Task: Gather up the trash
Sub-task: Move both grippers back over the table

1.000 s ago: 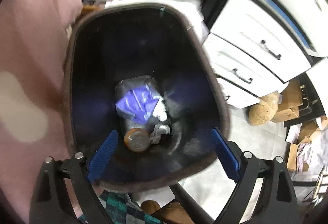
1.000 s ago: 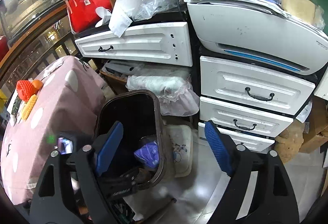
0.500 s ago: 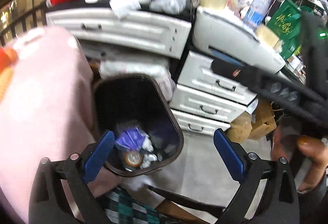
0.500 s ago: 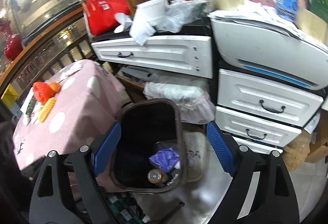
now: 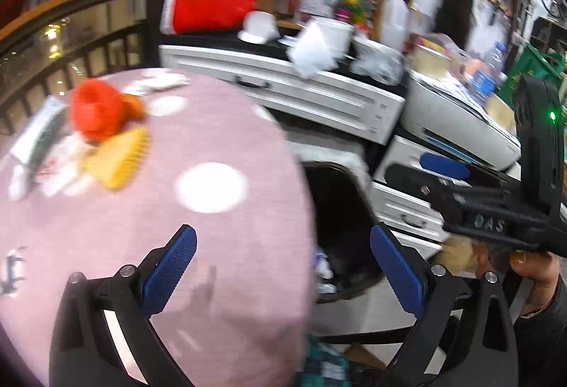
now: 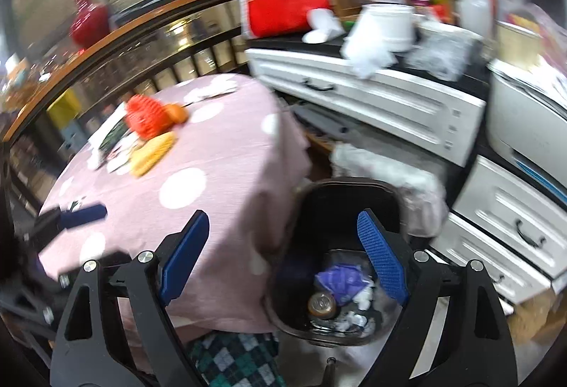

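A dark trash bin stands on the floor beside the pink dotted table. It holds a purple wrapper, a can and white scraps. On the table lie a red netted item, a yellow corn-like piece, white papers and a packet. My left gripper is open and empty above the table edge. My right gripper is open and empty, high above the table's corner and the bin; it also shows in the left wrist view.
White drawer units and a printer stand behind the bin, with a red bag, tubs and plastic bags on top. A dark railing runs behind the table. A checked cloth lies below.
Both grippers rose and swung left, from over the bin toward the table. The table items came into view. Both stay open and empty.
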`<state>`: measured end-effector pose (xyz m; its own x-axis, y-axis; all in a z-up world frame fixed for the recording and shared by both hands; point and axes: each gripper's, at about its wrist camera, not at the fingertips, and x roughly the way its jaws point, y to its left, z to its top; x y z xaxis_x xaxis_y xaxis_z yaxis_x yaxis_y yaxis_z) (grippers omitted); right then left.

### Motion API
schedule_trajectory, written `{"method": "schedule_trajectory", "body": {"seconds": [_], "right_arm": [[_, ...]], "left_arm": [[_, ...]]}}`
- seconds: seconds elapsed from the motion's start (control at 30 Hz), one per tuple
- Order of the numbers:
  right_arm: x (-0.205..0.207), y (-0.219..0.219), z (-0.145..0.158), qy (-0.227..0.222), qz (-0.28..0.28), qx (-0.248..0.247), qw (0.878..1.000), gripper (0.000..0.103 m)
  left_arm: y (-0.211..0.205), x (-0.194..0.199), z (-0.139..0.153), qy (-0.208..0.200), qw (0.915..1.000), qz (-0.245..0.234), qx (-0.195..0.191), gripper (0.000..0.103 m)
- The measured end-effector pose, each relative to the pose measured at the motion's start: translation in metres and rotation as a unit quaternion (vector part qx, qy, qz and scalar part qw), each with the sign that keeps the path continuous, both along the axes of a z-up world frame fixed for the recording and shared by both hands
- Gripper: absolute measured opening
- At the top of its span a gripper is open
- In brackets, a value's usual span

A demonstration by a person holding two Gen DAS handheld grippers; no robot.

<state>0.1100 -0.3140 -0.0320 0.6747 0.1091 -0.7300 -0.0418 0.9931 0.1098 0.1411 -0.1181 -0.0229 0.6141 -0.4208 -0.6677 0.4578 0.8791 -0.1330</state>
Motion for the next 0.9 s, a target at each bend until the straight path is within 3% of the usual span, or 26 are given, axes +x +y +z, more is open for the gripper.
{"method": "schedule_trajectory", "body": {"seconds": [0.27, 0.57, 0.7, 0.9], "right_arm": [[0.033, 0.074, -0.012, 0.025, 0.091, -0.006, 0.996, 0.085], [0.087, 0.140, -0.032, 0.066, 0.166, 0.005, 0.984, 0.085], [0.111, 0.171, -0.040, 0.075, 0.198, -0.010, 0.977, 0.085], [0.150, 0.215, -0.053, 0.078, 0.237, -0.056, 0.967, 0.085]], "left_arm": [[0.089, 0.022, 0.002, -0.009, 0.9952, 0.097, 0.009, 0.097], [0.177, 0.060, -0.006, -0.014, 0.9818, 0.183, 0.048, 0.096], [0.206, 0.080, -0.007, -0.005, 0.9790, 0.198, 0.047, 0.096], [0.228, 0.124, -0.002, -0.005, 0.9786, 0.191, 0.076, 0.096]]}}
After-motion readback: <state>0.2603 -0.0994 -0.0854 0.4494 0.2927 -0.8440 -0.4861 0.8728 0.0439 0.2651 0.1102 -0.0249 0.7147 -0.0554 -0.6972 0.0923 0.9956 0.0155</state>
